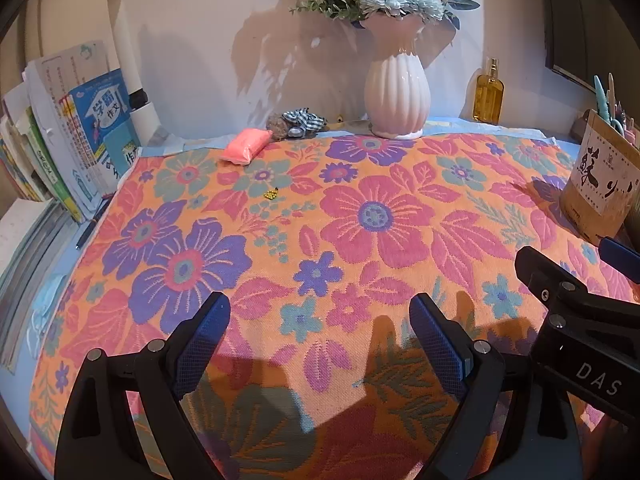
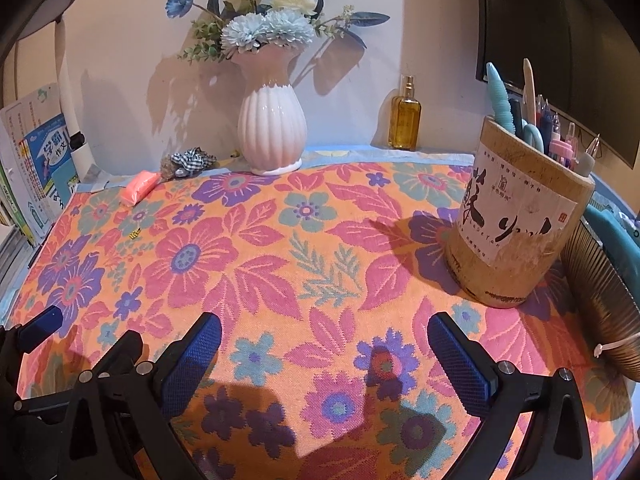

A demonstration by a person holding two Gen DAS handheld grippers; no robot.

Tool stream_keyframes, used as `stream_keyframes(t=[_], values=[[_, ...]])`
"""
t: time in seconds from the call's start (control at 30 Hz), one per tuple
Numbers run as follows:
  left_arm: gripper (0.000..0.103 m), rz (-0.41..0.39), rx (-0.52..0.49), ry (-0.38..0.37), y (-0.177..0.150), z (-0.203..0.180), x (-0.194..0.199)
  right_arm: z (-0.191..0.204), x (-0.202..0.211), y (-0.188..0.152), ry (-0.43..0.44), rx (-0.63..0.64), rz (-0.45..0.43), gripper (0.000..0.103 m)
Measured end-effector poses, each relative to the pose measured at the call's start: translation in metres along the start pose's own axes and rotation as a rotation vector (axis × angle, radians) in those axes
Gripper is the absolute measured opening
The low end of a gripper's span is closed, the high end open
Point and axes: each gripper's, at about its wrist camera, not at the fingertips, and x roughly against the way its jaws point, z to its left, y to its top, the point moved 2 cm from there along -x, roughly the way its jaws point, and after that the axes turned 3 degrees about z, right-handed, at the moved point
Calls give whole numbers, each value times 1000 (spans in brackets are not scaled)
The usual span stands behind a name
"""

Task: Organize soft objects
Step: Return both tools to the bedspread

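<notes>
Both tools, left tool (image 1: 320, 344) and right tool (image 2: 324, 354), hover over the flowered cloth (image 1: 360, 240) on the tabletop, jaws wide apart, empty. Far edge, beside the vase (image 1: 397, 96): pink soft pack (image 1: 245, 146), checked scrunchie (image 1: 305, 119). Advice: approach low, straddle the pack across its narrow width, squeeze gently.

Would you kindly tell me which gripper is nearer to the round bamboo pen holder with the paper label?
Right. The right gripper hovers open just in front of the bamboo pen holder, slightly to its left; the left gripper sits farther left, beyond the right one.
</notes>
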Motion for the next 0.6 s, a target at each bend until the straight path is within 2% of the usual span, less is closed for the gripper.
stream_keyframes(t=[0.6], values=[[91, 1, 1, 10, 0, 1, -1, -2, -4, 0, 2, 0, 19, 103]])
